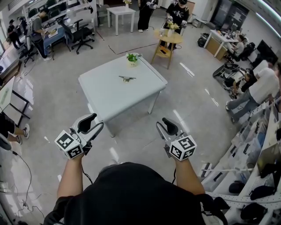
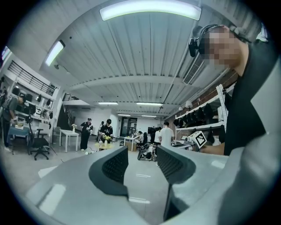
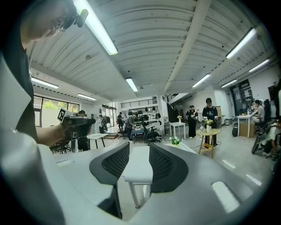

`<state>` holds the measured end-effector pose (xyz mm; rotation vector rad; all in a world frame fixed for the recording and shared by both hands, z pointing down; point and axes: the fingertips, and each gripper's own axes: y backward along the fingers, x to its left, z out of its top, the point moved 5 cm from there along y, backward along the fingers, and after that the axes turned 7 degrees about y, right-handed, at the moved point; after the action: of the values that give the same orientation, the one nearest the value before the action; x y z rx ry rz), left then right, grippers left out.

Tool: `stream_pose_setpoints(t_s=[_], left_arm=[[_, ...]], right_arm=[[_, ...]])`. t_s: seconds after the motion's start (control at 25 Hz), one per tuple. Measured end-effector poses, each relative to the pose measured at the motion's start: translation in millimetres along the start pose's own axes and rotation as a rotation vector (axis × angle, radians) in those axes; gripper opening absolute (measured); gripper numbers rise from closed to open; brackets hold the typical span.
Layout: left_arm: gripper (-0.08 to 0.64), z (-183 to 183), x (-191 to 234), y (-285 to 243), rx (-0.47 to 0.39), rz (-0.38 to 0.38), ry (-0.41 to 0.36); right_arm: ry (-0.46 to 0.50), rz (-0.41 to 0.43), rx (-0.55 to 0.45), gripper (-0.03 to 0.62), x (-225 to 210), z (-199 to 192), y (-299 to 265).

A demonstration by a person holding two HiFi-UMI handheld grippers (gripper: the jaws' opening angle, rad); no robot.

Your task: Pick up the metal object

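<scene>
My left claw [image 1: 93,124] and right claw [image 1: 163,128] gape empty over grey floor [image 1: 57,110]. A small metal object [image 1: 127,79] lies on the square white table [image 1: 109,97].

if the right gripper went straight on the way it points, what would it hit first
Probably the near edge of the white table: it sits framed between the open jaws of the right gripper, with nothing visible before it. Depth is uncertain.

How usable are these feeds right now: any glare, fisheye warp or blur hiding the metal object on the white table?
Head view: even light, edges bent by fisheye; the metal object is sharp but tiny on the white table. Left gripper view: the ceiling light blows out, rim heavily warped. Right gripper view: a strip light glares; the object cannot be made out.
</scene>
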<state>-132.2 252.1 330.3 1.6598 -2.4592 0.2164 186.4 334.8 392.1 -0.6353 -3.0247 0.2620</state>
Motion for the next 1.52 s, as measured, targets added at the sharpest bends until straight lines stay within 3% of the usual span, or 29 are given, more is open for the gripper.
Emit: stream_pose_setpoints(t_s=[0.24, 1.0, 1.52], left_arm=[[0.244, -3.6, -1.0, -0.9, 0.022, 0.002, 0.0], [0.258, -6.7, 9.8, -15.1, 0.046, -0.027, 0.002], [0.259, -9.5, 51.7, -17.4, 0.054, -0.032, 0.003]], right_arm=[[0.004, -0.005, 0.002, 0.189, 1.5, -2.1, 3.8], [0.004, -0.024, 0.031, 0.215, -9.5, -4.7, -8.2], [0.016, -0.045, 0.056, 0.222, -16.2, 0.4, -37.0]])
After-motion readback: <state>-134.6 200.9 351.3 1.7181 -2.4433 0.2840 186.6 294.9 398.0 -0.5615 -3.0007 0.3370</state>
